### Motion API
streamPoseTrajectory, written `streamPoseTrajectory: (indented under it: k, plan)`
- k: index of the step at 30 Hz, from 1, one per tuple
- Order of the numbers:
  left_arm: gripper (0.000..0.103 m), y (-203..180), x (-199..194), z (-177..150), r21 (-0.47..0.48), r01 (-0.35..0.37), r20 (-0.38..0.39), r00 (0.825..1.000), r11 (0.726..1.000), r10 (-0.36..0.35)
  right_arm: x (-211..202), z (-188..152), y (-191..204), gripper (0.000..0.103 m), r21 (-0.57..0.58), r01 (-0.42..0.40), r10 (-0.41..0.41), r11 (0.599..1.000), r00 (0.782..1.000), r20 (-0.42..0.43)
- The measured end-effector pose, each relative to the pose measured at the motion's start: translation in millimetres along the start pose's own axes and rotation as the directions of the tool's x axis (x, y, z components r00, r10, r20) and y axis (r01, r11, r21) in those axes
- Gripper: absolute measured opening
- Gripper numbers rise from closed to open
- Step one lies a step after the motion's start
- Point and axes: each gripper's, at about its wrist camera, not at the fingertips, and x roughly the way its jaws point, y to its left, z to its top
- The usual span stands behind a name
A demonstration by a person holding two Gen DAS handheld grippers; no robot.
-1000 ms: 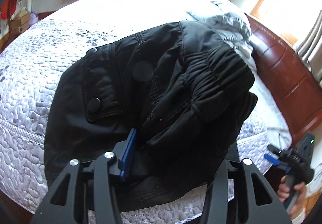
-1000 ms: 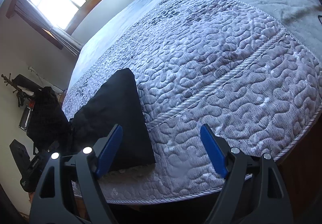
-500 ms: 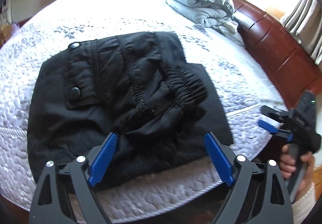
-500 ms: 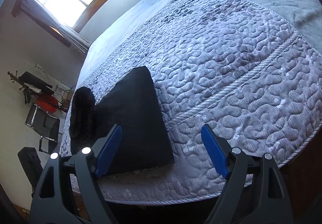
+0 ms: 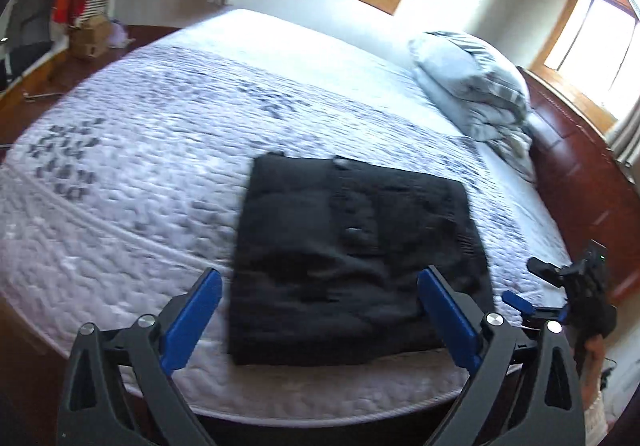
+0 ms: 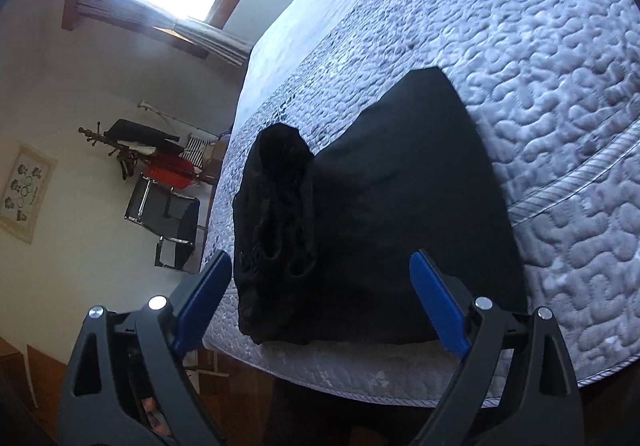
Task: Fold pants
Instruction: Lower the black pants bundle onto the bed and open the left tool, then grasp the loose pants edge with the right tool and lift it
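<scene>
**Black pants folded on the bed, both grippers empty**

From the left wrist camera I see the left gripper (image 5: 320, 310) with its blue fingers (image 5: 192, 316) spread wide and pinching nothing. Beyond them the pants (image 5: 352, 258) lie as a folded black rectangle on the quilted bed (image 5: 132, 181), close to its near edge. A snap button shows on the top layer. A bundled grey blanket (image 5: 472, 85) sits at the far end of the bed, well apart from the pants. At the right edge I catch the right gripper (image 5: 536, 290), held off the side of the bed.

From the right wrist camera the right gripper (image 6: 322, 304) also has its fingers (image 6: 438, 306) spread and empty. The pants (image 6: 384, 205) lie just ahead, flat on the bed (image 6: 560, 105), with a bunched, thicker end towards the left. A chair (image 6: 168, 221) stands by the wall.
</scene>
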Motion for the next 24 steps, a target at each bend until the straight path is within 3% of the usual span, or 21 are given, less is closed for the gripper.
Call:
streamPoseTrajectory:
  k: [7, 21, 22, 23, 24]
  plan:
    - [0.099, 45.9, -2.7, -8.7, -0.084, -0.107, -0.016, 0.994, 0.991, 0.106, 52.5, -2.2, 10.9, 0.091, -0.027, 0.047, -0.05, 0.999, 0.993, -0.108]
    - [0.099, 83.4, -5.8, -24.8, -0.138, -0.166, -0.076, 0.985, 0.977, 0.156, 104.1, 7.7, 46.1, 0.092, -0.055, 0.021, -0.029, 0.998, 0.987, -0.156]
    - [0.099, 84.8, -6.3, -25.1, -0.141, -0.168, -0.079, 0.984, 0.976, 0.158, 106.3, 6.5, 47.1, 0.088, -0.058, 0.018, -0.026, 0.998, 0.987, -0.157]
    - [0.099, 87.1, -6.6, -25.3, -0.148, -0.172, -0.083, 0.983, 0.974, 0.161, 108.0, 5.2, 48.1, 0.076, -0.059, 0.008, -0.017, 0.998, 0.986, -0.164]
    - [0.099, 88.2, -6.4, -25.6, -0.151, -0.174, -0.086, 0.983, 0.973, 0.163, 111.4, 4.4, 49.7, 0.071, -0.058, -0.001, -0.01, 0.998, 0.984, -0.177]
